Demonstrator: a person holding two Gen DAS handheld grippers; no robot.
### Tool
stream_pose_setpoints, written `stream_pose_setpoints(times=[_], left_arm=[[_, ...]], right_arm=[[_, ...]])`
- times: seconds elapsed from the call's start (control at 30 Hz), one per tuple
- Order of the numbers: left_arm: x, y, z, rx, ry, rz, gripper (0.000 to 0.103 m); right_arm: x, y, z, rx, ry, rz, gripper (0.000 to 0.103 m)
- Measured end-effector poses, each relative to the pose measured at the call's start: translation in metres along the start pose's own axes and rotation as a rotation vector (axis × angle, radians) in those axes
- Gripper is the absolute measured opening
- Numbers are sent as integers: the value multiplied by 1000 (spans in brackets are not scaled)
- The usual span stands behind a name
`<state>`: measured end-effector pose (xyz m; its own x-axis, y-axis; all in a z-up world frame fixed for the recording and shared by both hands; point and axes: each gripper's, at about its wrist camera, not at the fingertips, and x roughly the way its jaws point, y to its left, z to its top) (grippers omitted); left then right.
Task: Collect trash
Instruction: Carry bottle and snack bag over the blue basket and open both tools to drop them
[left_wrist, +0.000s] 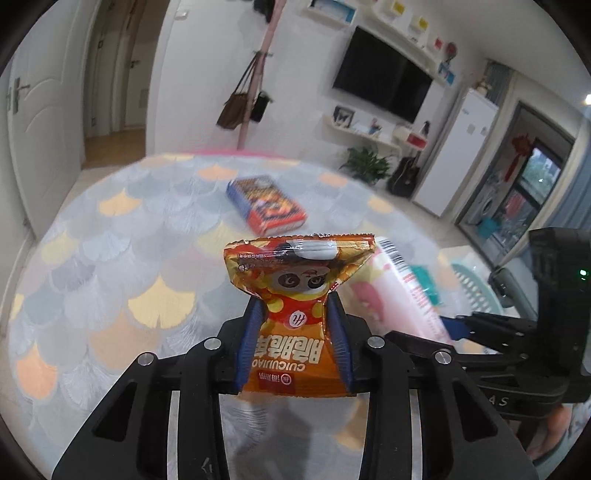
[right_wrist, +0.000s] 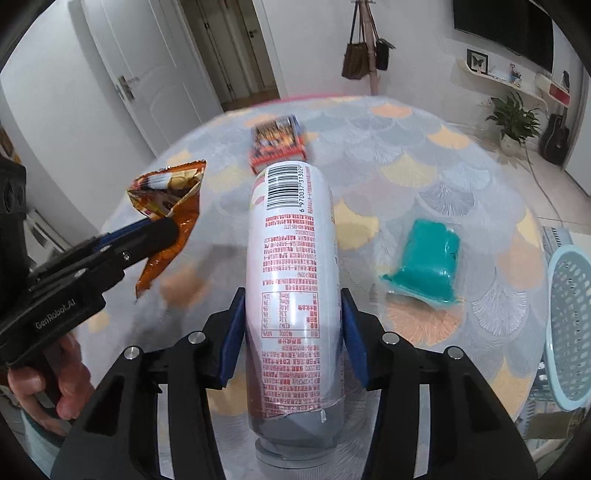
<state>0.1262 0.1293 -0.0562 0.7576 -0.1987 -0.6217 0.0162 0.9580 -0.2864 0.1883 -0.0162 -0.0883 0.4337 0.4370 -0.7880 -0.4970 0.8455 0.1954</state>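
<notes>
A: Left gripper (left_wrist: 295, 325)?
B: Clamped on the crinkled orange foil snack packet (left_wrist: 295, 291), frame centre.
A: Right gripper (right_wrist: 293, 332)?
B: Squeezing the white plastic bottle with red print (right_wrist: 293, 266), centre, above the scallop-patterned table (right_wrist: 461, 173).

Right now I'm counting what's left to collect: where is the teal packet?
The teal packet lies on the table in the right wrist view, right of the held bottle, near the basket.
</notes>
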Motion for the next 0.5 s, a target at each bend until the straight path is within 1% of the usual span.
stream_pose_setpoints(times=[0.07, 0.27, 0.4, 0.5], left_arm=[[-10, -7, 5, 20, -32, -22, 34], [-27, -36, 22, 85, -95, -60, 34], [-26, -61, 33, 129, -115, -88, 34], [-21, -80, 40, 151, -119, -119, 35]], right_arm=[[-12, -1, 3, 6, -33, 6, 45], [-51, -17, 12, 35, -132, -28, 45], [-75, -44, 12, 73, -197, -109, 45], [-88, -69, 10, 127, -220, -133, 45]])
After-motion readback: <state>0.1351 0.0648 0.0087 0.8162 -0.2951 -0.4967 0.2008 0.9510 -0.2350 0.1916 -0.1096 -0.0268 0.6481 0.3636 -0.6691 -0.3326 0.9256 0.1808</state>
